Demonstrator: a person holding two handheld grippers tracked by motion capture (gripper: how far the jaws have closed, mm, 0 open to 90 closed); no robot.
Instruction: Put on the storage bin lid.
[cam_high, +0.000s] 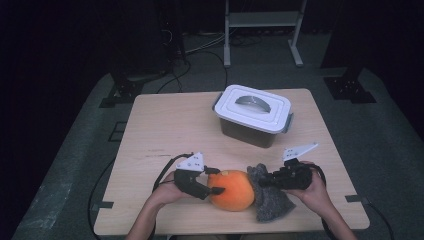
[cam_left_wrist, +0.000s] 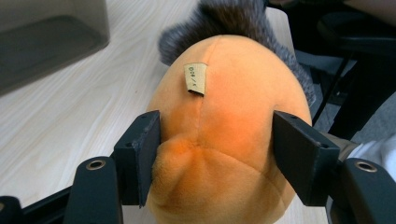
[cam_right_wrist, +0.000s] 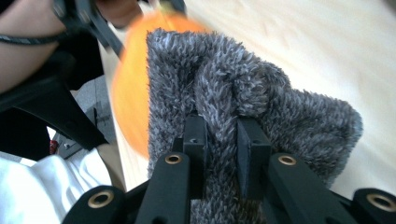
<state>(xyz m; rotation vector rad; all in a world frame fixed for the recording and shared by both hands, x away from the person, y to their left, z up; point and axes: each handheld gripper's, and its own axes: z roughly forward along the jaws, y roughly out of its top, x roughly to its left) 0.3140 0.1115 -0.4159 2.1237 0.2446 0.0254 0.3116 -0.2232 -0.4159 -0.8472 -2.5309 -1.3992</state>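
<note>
Orange plush ball (cam_high: 231, 190) sits squeezed between the left gripper (cam_high: 214, 181) jaws. Right gripper (cam_high: 261, 182) jaws pinch the grey furry cloth (cam_high: 269, 200), which touches the ball. Bare table (cam_high: 170, 125) separates the ball from the lidded box (cam_high: 253, 115).

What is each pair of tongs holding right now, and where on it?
Left tongs clamp the orange plush across its rounded end. Right tongs pinch a fold of the grey furry cloth.

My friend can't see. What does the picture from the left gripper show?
Two black jaws squeeze a round orange plush toy on a pale wooden table. A small paper tag sits on top of the toy, and a fuzzy grey cloth lies behind it.
</note>
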